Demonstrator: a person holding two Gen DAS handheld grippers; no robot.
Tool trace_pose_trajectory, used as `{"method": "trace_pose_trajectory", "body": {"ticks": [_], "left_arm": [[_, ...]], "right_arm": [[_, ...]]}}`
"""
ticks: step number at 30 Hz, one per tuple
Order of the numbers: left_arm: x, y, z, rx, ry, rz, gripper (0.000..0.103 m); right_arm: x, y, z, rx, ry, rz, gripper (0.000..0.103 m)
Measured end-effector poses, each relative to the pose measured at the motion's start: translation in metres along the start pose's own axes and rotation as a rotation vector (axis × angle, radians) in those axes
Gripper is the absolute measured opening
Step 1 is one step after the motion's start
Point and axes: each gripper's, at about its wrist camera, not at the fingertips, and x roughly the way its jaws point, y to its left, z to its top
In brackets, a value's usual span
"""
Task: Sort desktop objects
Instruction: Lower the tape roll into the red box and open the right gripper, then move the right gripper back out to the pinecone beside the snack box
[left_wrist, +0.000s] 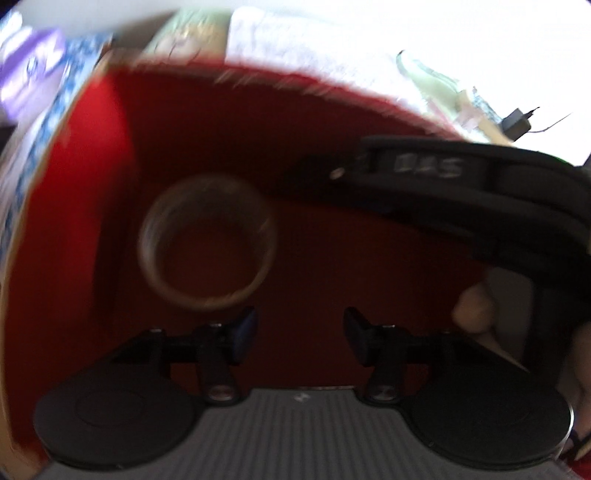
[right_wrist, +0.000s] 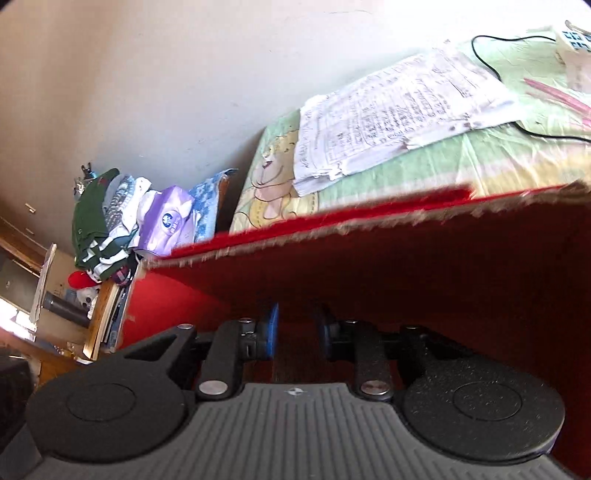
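Observation:
Most of the left wrist view is the inside of a red cardboard box (left_wrist: 229, 122), blurred by motion. A roll of clear tape (left_wrist: 207, 242) lies flat on its floor. My left gripper (left_wrist: 299, 334) hovers open just short of the roll, with nothing between its fingers. My right gripper (left_wrist: 321, 166) reaches in from the right to the box's far wall. In the right wrist view the right gripper (right_wrist: 297, 332) has its pads closed on a dark red panel of the red box (right_wrist: 461, 266), under the box's torn rim.
A stack of printed papers (right_wrist: 399, 114) lies on a green cartoon table cover (right_wrist: 443, 166) behind the box, with a black cable (right_wrist: 491, 70), a white power strip (right_wrist: 572, 40) and pink pens (right_wrist: 557, 96). A purple tissue pack (right_wrist: 166, 221) and clothes (right_wrist: 96, 221) are piled left. A dark charger (left_wrist: 517, 122) sits far right.

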Motion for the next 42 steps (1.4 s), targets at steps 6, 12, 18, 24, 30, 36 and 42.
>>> {"method": "trace_pose_trajectory", "body": {"ticks": [6,12,18,24,30,36,42], "left_arm": [[0.006,0.003,0.016,-0.053,-0.006,0.032,0.057],[0.001,0.003,0.031,-0.109,-0.043,0.127,0.068],[0.0,-0.004,0.038,-0.032,-0.085,0.244,0.068],[-0.008,-0.007,0.017,-0.068,-0.064,0.248,0.069],[-0.04,-0.02,0.006,-0.024,-0.168,0.189,0.067],[-0.045,-0.016,-0.007,0.007,-0.216,0.207,0.06],[-0.044,0.005,-0.015,-0.034,-0.232,0.1,0.073]], "right_arm": [[0.003,0.002,0.001,-0.006,0.003,-0.011,0.026],[0.01,0.002,0.001,-0.013,0.042,0.0,0.026],[0.015,0.001,0.001,-0.02,0.103,0.025,0.026],[0.021,-0.006,0.002,-0.058,0.228,0.093,0.026],[0.008,-0.004,0.004,-0.127,0.188,0.002,0.024],[0.025,0.003,0.002,-0.193,0.261,-0.069,0.015],[0.036,0.01,0.006,-0.21,0.282,0.134,0.004]]}}
